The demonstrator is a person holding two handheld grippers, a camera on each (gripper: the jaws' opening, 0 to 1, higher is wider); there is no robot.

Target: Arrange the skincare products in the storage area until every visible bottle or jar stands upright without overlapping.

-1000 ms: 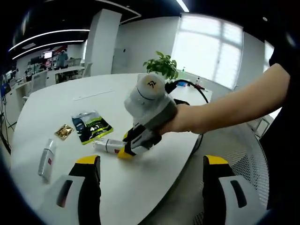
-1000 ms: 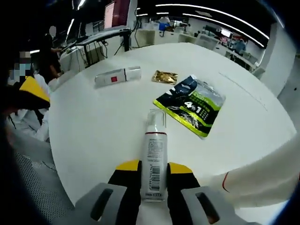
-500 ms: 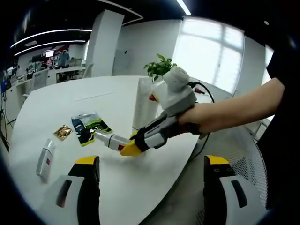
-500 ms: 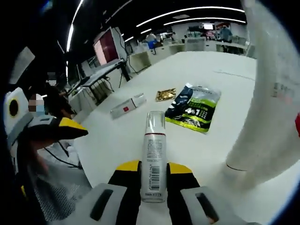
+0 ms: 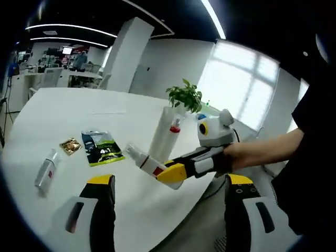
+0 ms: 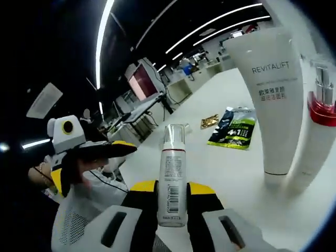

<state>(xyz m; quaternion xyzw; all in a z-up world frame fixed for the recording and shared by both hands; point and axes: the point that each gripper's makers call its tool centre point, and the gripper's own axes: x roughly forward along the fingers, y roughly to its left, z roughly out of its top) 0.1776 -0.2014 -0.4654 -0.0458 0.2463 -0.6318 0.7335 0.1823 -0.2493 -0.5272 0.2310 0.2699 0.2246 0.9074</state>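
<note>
My right gripper is shut on a small white pump bottle with a clear cap, held off the table. From the left gripper view the same bottle points up and left out of the right gripper. Just beyond it a tall white Revitalift tube stands on its cap next to a red-collared white bottle. Another white bottle with a red label lies flat at the table's left. My left gripper hovers open over the near table edge, holding nothing; it also appears as the left gripper.
A dark sachet pouch and a small gold sachet lie flat on the round white table. A potted plant stands behind the tube. A person's hand and arm reach in from the right. Office desks fill the background.
The right gripper has raised the pump bottle off the table, tipped it upward and brought it close to the standing tube and red-collared bottle. The left gripper stays open.
</note>
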